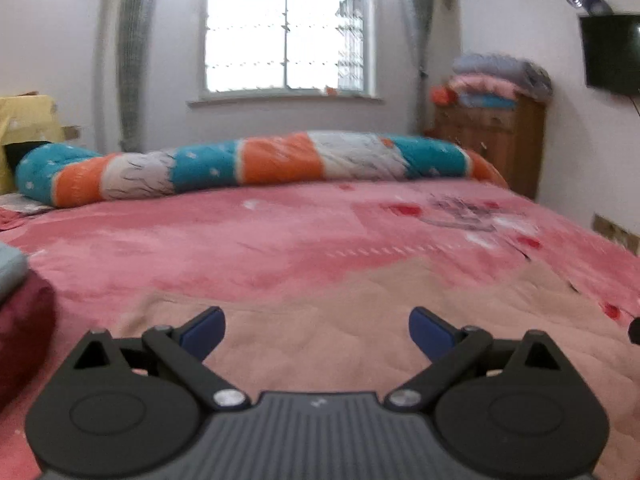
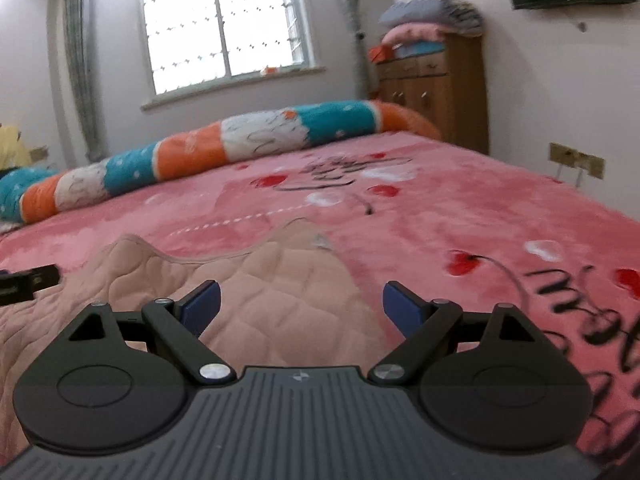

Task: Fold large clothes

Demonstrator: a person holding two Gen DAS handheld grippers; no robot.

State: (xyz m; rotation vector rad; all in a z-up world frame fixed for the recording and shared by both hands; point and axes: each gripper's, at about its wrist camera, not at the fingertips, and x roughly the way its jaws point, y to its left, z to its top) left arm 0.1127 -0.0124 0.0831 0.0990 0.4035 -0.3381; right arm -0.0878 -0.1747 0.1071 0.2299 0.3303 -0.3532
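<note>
1. Left gripper [image 1: 317, 330]: jaws spread wide, nothing between the blue pads [image 1: 204, 330]. It hovers low over the near part of the garment.
2. Right gripper [image 2: 301, 307]: also wide, empty, blue pads [image 2: 402, 312] clear of cloth. It sits over the garment's right side, close to its right edge.
3. Task thing: peach quilted garment [image 2: 256, 300], lying spread on the near part of the pink bedspread [image 2: 440, 208]. In the right wrist view its far edge [image 2: 224, 256] shows a dipped, neckline-like curve between two raised peaks; the left wrist view shows only a flat peach expanse [image 1: 360, 320].
4. Step in hand, as a judgement: approach for a first grasp, fold not begun. Each gripper should probably come down on an edge or corner, not the flat middle, where quilted cloth gives the pads little to bite.
5. Doing it well: pinch the garment layer only, avoid catching the bedspread beneath; grip both sides at matching points so the fold line runs straight; lift just enough to clear.
6. Risk: thick quilting may slip from a shallow pinch.
7. Left edge: a dark red folded item [image 1: 24, 320] with a grey one on top, near the left gripper.
8. Far side: a striped bolster roll [image 1: 248, 164] across the bed, well apart from the work. Window [image 1: 286, 28] and wooden cabinet [image 2: 436, 100] beyond.
</note>
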